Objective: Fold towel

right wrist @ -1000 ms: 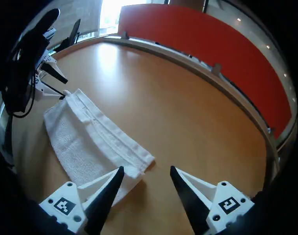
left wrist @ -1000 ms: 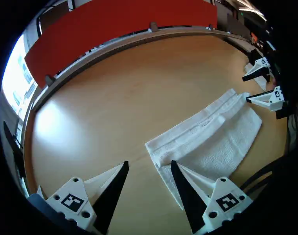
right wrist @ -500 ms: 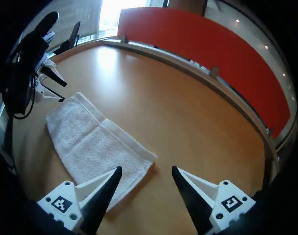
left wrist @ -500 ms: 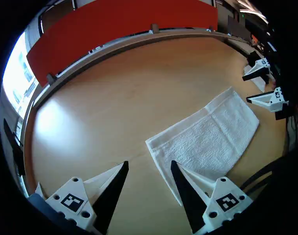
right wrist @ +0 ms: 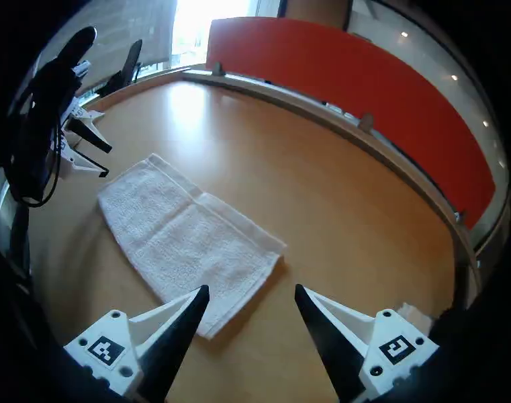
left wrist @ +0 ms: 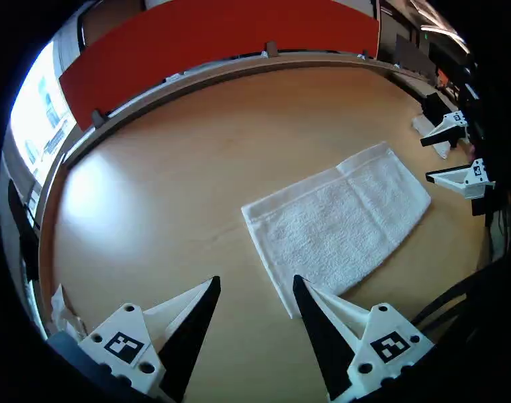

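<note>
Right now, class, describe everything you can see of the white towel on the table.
The towel is white terry cloth with a looped, nubbly surface and a flatter hem band along its far long edge. It lies flat on the wooden table as a long rectangle, and a faint line crosses it partway along. Only the table touches it for certain: the left gripper and right gripper stand open at its two short ends, holding nothing.

Open table (left wrist: 154,201) all around flat towel (left wrist: 336,215), red divider (left wrist: 208,40) walling far edge, possibly crumpled scrap (left wrist: 60,305) at near corner
</note>
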Demonstrator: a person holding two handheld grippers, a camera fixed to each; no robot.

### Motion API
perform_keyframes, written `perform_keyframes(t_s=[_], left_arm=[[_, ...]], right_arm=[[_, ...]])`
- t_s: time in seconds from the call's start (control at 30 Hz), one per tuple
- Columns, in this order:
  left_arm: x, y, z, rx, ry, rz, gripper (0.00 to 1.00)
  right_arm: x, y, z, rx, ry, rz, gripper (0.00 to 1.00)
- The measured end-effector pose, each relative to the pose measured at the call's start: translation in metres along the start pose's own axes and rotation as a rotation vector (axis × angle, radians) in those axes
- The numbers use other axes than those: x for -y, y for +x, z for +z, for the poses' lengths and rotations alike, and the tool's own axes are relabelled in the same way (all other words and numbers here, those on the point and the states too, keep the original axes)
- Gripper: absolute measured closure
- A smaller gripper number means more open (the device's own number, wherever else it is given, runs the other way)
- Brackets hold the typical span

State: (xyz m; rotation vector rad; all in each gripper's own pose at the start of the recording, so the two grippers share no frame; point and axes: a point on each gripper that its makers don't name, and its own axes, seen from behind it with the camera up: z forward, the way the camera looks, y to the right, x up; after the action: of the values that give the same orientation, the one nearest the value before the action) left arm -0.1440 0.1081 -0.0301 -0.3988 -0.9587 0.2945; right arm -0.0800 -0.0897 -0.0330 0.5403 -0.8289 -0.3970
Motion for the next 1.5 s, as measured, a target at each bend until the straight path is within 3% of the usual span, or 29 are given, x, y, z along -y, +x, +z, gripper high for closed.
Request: perform_keyframes(t_s=[0.5, 0.87, 1.5], left_arm=[[-0.013, -0.026, -0.020, -0.001, -0.002, -0.064, 0.21], [-0.009, -0.032, -0.029, -0.010, 0.021, -0.097, 0.21], [0.012, -0.064, -0.061, -0.020, 0.100, -0.256, 0.21]], right_arm=[[0.018, -0.023, -0.023, -0.004, -0.003, 0.033, 0.01], [0.021, -0.021, -0.024, -0.006, 0.017, 0.008, 0.01], [0.033, -0.017, -0.016, 0.013, 0.090, -0.081, 0.01]])
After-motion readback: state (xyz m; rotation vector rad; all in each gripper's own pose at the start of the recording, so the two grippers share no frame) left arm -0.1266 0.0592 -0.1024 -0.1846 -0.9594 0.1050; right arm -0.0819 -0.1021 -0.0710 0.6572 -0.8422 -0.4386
